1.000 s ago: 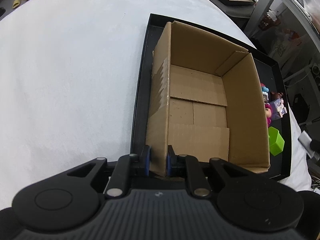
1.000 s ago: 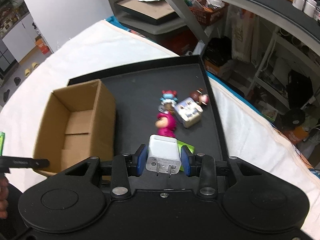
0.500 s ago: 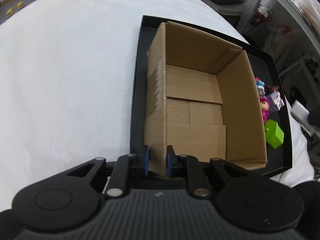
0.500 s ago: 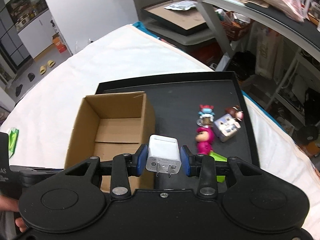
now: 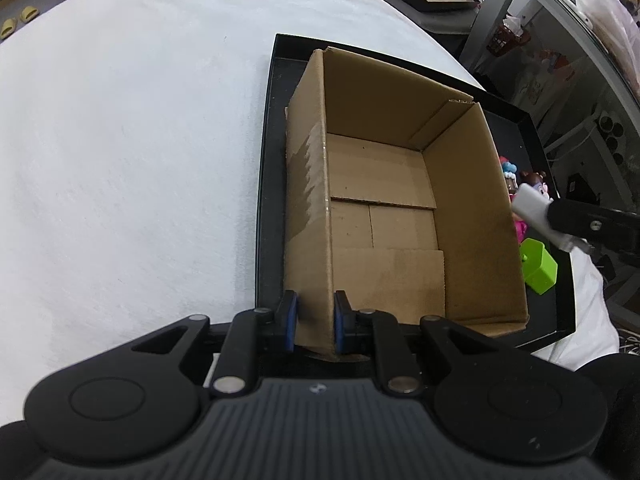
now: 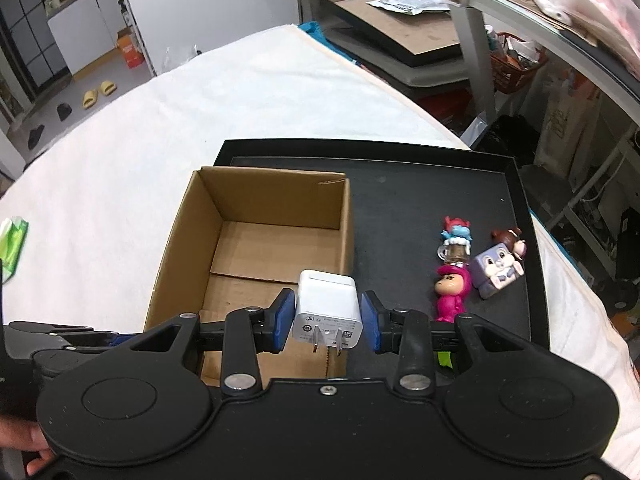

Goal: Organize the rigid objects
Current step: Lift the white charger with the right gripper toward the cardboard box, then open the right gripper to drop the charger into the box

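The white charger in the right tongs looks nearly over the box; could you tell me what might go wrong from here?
1. The white charger sits over the cardboard box wall, so dropped now it might hit the rim and fall onto the black tray.
2. The left tongs pinch only one wall; a knock could tilt the box.

Left claw (image 5: pixel 314 316) clamps the box wall (image 5: pixel 310 240); right claw (image 6: pixel 327 316) grips the charger (image 6: pixel 326 306).

You have one cardboard box (image 6: pixel 256 240) on one black tray (image 6: pixel 420 184). To the right of the box you have four little toy figures (image 6: pixel 480 264) and one green block (image 5: pixel 539 266). You have one white plug (image 6: pixel 327 309) over the box's right wall.
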